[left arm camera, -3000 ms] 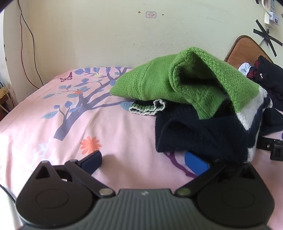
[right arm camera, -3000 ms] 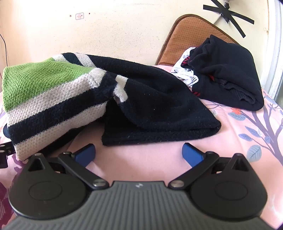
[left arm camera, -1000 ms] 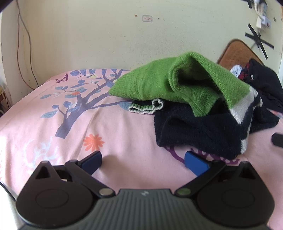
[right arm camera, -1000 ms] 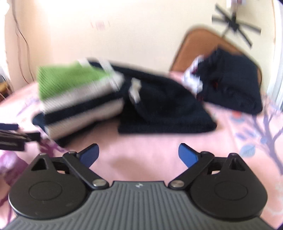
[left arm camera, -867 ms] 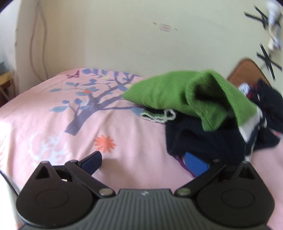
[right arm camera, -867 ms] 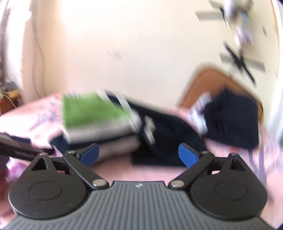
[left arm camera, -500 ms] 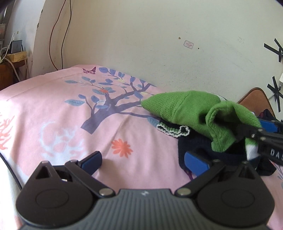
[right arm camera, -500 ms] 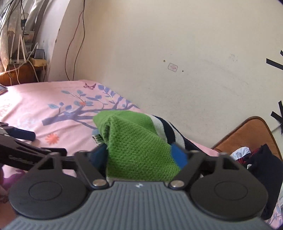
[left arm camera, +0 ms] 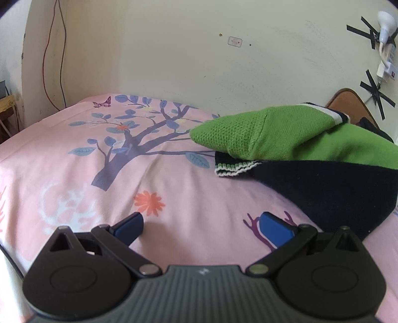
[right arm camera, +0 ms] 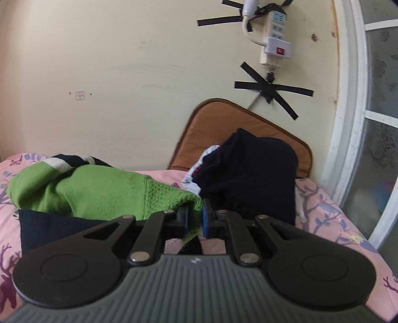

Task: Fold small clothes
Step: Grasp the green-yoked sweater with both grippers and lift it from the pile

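In the left wrist view, the left tool [left arm camera: 201, 227] hovers spread and empty over the pink bed [left arm camera: 74, 174], while the green-and-navy sweater [left arm camera: 286, 139] lies bunched at about two o'clock, not yet folded. In the right wrist view, the right tool [right arm camera: 194, 221] has just closed and pinches the sweater's [right arm camera: 99, 193] green edge; a dark clothes pile [right arm camera: 248, 171] waits at one o'clock, so I judge most folding remains.

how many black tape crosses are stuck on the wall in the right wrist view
2. One tape cross sits above the brown headboard; another is at the top edge behind the power strip, partly cut off. More may lie out of view.
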Motion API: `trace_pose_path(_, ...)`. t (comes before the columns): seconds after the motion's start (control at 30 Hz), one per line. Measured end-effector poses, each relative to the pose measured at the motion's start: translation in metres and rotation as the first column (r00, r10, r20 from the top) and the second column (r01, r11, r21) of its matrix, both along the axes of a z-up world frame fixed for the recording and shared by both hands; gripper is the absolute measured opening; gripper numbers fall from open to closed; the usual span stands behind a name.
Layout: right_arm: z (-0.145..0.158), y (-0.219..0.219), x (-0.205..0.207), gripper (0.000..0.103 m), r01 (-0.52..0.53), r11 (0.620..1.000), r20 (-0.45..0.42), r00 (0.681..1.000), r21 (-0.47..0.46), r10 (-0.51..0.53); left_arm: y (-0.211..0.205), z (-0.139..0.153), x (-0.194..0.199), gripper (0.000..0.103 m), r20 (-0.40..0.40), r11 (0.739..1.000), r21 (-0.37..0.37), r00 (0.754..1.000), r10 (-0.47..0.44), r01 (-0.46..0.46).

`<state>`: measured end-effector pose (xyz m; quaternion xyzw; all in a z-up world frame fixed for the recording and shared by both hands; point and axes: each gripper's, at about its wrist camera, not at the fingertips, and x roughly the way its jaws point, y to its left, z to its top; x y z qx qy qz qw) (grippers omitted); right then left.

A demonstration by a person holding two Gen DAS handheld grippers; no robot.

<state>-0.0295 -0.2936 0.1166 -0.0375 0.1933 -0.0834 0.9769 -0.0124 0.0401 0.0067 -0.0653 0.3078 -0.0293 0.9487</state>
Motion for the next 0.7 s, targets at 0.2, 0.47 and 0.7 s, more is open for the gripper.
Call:
trace_pose_path(0.2,-0.011,-0.022,-0.006,0.026,0.096,0.995,0.008,0.995,0.034,-0.097,-0.025,0.022,0.005,0.103,0.171,0.936,0.351,0.983,-0.064,0.000)
trace_pose_path(0.47,-0.014,-0.013,-0.015,0.067,0.034,0.999,0.023,0.999,-0.016,-0.033,-0.075,0.017,0.038,0.103,0.212,0.798,0.587,0.926,-0.313,0.136)
trace_pose_path(0.7,-0.012,-0.005,0.012,0.071,-0.098,0.994,-0.007,0.995,0.045,0.098,-0.076,0.014,0.092,0.055,0.055,0.886,0.264,0.912,-0.407,0.380)
